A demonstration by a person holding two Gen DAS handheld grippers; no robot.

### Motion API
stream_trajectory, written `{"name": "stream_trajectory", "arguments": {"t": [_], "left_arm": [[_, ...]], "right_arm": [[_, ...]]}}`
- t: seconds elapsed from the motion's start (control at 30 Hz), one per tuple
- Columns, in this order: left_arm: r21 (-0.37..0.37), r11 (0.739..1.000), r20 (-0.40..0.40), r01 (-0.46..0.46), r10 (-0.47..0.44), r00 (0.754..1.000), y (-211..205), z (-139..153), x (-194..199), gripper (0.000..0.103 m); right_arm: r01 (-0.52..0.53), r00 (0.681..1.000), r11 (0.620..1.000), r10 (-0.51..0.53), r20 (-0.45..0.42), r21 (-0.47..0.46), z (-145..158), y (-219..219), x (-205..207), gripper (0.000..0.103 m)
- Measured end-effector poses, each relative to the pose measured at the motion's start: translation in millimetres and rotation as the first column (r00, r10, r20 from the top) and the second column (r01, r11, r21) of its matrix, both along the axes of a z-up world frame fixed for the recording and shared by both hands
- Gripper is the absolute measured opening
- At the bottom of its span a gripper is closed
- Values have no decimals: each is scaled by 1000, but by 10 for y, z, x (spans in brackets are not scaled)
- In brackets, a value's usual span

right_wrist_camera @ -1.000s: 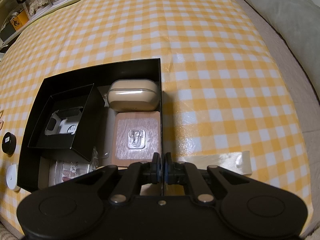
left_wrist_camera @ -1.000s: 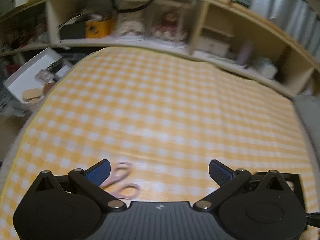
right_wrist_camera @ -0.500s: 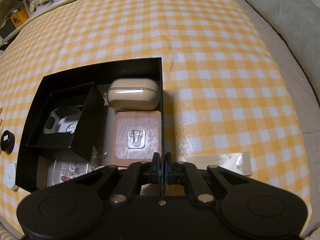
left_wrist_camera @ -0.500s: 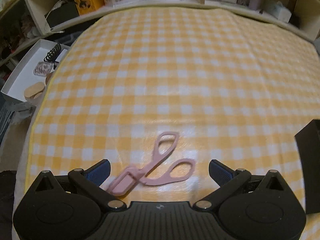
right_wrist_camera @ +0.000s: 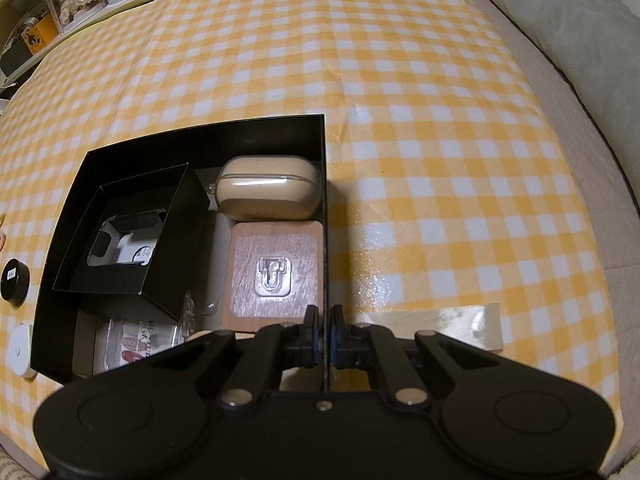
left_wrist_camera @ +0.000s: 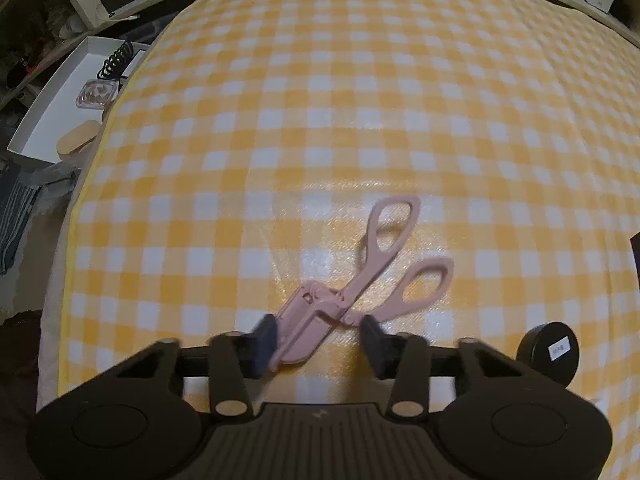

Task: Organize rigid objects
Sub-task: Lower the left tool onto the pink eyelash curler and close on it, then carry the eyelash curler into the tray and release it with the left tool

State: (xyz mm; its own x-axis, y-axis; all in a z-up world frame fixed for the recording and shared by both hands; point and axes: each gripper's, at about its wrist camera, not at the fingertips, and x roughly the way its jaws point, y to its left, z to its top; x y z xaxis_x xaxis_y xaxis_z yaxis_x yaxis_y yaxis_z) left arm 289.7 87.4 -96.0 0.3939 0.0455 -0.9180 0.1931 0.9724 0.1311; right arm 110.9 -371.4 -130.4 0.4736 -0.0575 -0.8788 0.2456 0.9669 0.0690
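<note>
A pink eyelash curler [left_wrist_camera: 372,276] with scissor-style handles lies flat on the yellow checked cloth. My left gripper [left_wrist_camera: 318,334] points steeply down over it. Its jaws are closing, with the curler's head between them. The left fingertip [left_wrist_camera: 264,340] is at the head's edge, and the other stands a little off the hinge. My right gripper [right_wrist_camera: 325,334] is shut on the thin right wall of the black box [right_wrist_camera: 200,128]. In the box lie a beige earbud case [right_wrist_camera: 268,192], a wooden square with a clear hook [right_wrist_camera: 276,272] and a smaller black box [right_wrist_camera: 132,240].
A black round jar [left_wrist_camera: 552,352] sits right of the curler, just left of the box, above a white disc [right_wrist_camera: 20,350]. A tape strip [right_wrist_camera: 452,324] lies right of the box. A white tray [left_wrist_camera: 52,108] sits off the left edge; a grey pillow [right_wrist_camera: 580,40] lies far right.
My left gripper has come down and closer to the pink curler, and its wide-open jaws have narrowed around the curler's head. The right gripper and the black box have not moved.
</note>
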Motion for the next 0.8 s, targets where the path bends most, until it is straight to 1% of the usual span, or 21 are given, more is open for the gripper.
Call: {"name": "stream_trajectory", "arguments": {"t": [0.03, 0.07, 0.2, 0.3, 0.43, 0.53, 0.6, 0.67, 0.73, 0.8], "left_arm": [[5, 1000, 4, 0, 0, 1000, -10, 9, -1, 23], [9, 1000, 11, 2, -2, 1000, -30, 19, -8, 18], [9, 1000, 19, 24, -24, 1000, -150, 48, -47, 17], [1, 1000, 47, 20, -20, 999, -197, 91, -63, 17], [-100, 995, 105, -9, 20, 994, -229, 253, -96, 17], [-183, 983, 146, 5, 22, 989, -347, 404, -173, 17], [-227, 973, 172, 38, 1, 985, -480, 498, -243, 17], [-267, 959, 202, 92, -38, 979, -645, 587, -346, 17], [-306, 939, 224, 155, -87, 971, -837, 666, -468, 17], [-342, 913, 234, 222, -146, 961, -1056, 721, -595, 17]], "right_arm": [[0, 1000, 1000, 0, 0, 0, 1, 7, 8, 6], [0, 1000, 1000, 0, 0, 0, 2, 8, 8, 6], [0, 1000, 1000, 0, 0, -1, 5, 8, 5, 6], [1, 1000, 1000, -1, 0, 0, 5, 9, 5, 6], [-1, 1000, 1000, 1, -1, -3, 7, 9, 5, 6], [0, 1000, 1000, 0, -2, -3, 7, 11, 3, 6], [0, 1000, 1000, 0, -2, -4, 8, 11, 3, 6], [-1, 1000, 1000, 1, -2, -4, -1, 10, -3, 6], [0, 1000, 1000, 0, -2, -4, 0, 12, 0, 6], [-1, 1000, 1000, 1, -2, -5, 1, 12, 1, 6]]}}
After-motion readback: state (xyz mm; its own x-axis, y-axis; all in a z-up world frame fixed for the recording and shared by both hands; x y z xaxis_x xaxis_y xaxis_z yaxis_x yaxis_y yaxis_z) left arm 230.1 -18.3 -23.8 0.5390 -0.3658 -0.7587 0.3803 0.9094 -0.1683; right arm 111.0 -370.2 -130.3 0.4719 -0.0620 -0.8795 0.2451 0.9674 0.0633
